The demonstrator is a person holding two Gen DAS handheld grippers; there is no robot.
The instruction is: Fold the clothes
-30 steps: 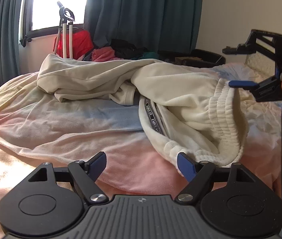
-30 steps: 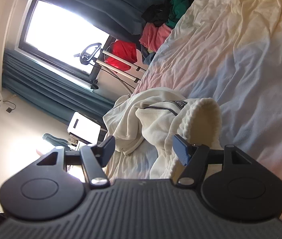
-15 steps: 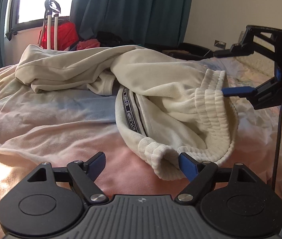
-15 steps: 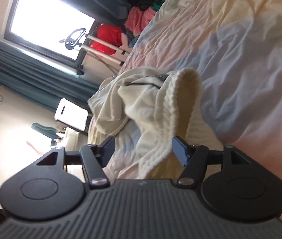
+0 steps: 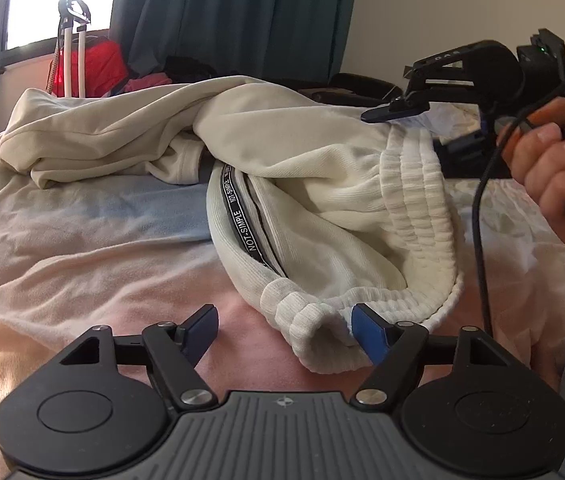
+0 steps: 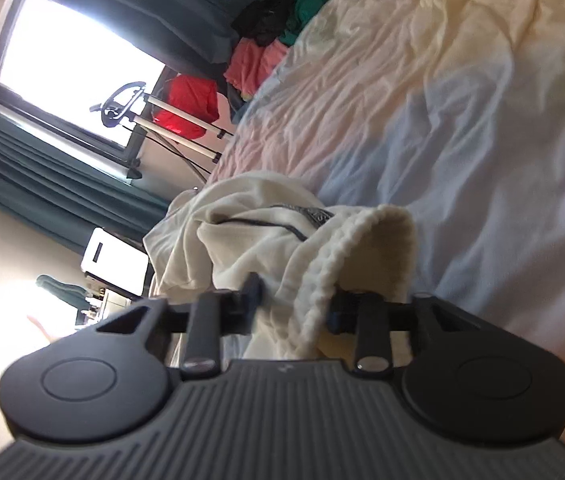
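Cream sweatpants lie crumpled on the bed, legs trailing far-left, ribbed waistband near-right. Left gripper: fingers spread, released, the waistband's near corner between them, against the right one. Right gripper: fingers part-closed around the waistband's far edge; grasp not confirmed.

A home bedroom. A bed with a rumpled pastel sheet fills most of both views, lit by a bright window hung with dark teal curtains. Loose clothes lie heaped along the bed's far edge, beside a red bag.
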